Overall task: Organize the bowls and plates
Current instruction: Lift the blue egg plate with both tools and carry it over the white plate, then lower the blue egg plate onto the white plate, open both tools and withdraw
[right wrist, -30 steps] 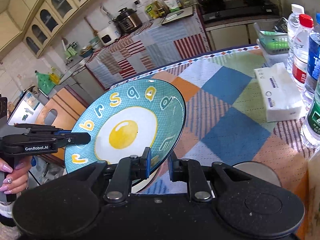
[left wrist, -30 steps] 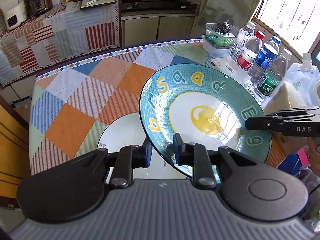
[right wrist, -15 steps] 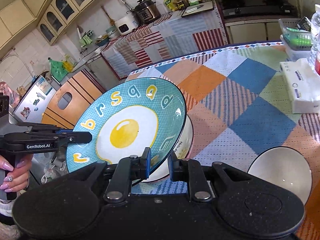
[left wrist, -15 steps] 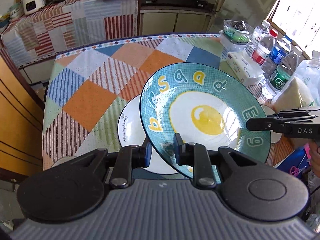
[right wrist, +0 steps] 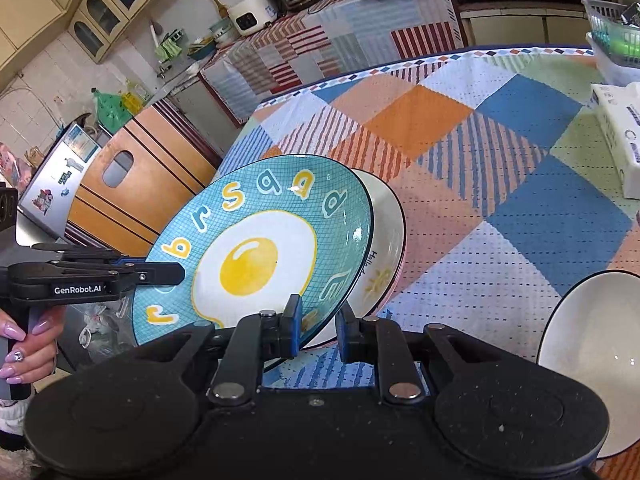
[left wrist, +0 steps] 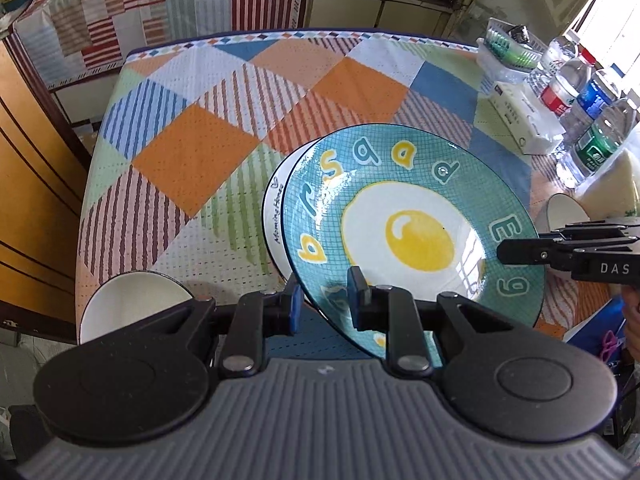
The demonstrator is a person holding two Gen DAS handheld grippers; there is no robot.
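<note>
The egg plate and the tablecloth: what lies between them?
A white plate lies under the egg plate, on the tablecloth; both wrist views show it.

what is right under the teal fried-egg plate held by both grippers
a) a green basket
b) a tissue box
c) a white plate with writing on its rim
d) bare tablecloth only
c: the teal fried-egg plate, pinched by the left gripper and right gripper, overlaps a white plate with writing on its rim on the patchwork tablecloth.

patchwork tablecloth [left wrist: 192, 152], water bottles [left wrist: 592, 100], tissue box [right wrist: 618, 136], perhaps rice cooker [right wrist: 250, 14]
</note>
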